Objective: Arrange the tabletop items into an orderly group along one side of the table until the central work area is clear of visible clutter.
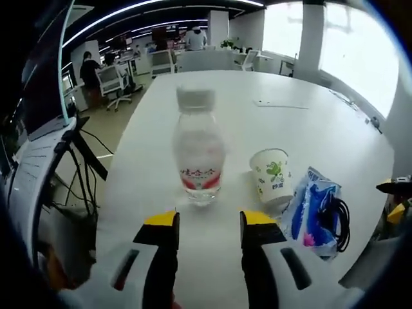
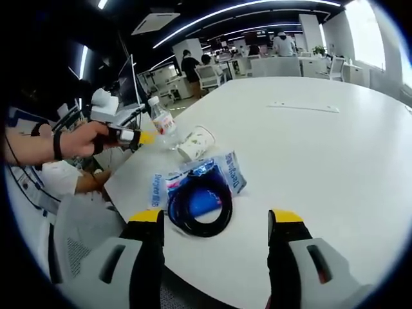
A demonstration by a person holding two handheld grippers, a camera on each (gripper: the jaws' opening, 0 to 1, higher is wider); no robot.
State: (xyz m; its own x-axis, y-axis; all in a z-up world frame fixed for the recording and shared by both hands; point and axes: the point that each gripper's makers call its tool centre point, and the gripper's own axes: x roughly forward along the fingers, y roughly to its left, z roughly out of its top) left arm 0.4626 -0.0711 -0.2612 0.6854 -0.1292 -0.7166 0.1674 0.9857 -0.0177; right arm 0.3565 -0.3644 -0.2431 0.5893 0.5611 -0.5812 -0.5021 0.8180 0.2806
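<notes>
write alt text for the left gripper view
An open left gripper faces an upright water bottle standing just ahead on a white table. To the bottle's right are a paper cup and a blue packet with a black cable.

bright, even light – windows (image 1: 360,45) blown out at upper right, ceiling light strips (image 2: 257,9) glaring along the top; table (image 1: 309,129) glossy white – fisheye bending and soft blur toward edges.
</notes>
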